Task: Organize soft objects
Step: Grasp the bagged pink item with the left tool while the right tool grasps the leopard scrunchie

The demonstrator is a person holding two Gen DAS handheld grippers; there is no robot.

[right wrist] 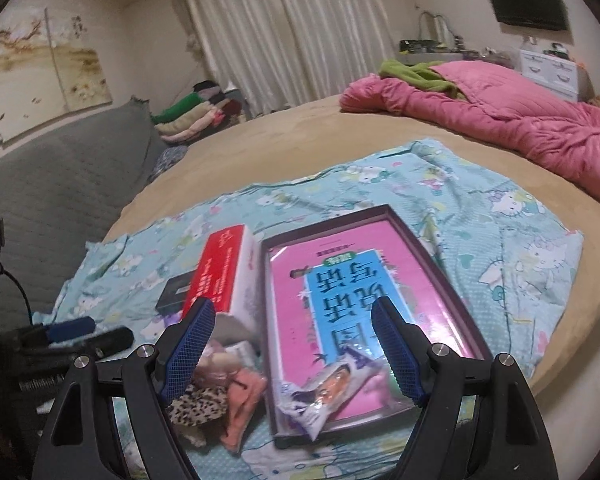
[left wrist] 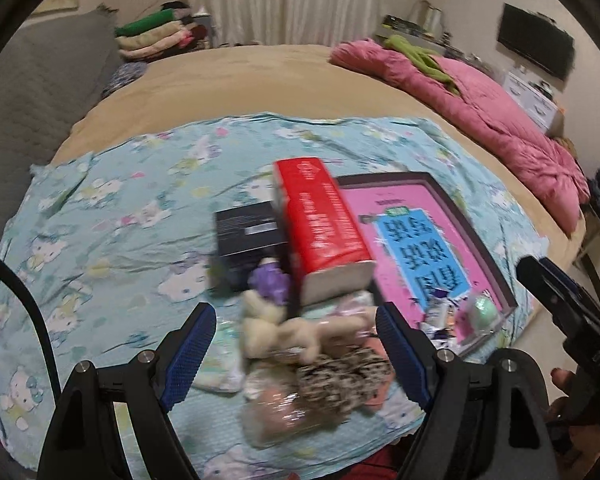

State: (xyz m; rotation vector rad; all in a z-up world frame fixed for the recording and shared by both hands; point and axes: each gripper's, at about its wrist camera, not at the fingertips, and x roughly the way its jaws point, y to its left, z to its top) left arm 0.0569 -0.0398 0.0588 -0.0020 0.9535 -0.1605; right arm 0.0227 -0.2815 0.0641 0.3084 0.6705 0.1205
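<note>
Left gripper (left wrist: 296, 320) and right gripper (right wrist: 294, 322) both gape wide, seemingly empty, angled downward

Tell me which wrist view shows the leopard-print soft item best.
The left wrist view: the leopard-print item lies nearly whole between that gripper's open fingers, though blurred. The right wrist view shows it partly hidden behind a finger.

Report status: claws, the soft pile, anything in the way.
Left claw open, empty, above the soft toys. Right claw open, empty, over the pink tray. Red box crowds the pile.
</note>
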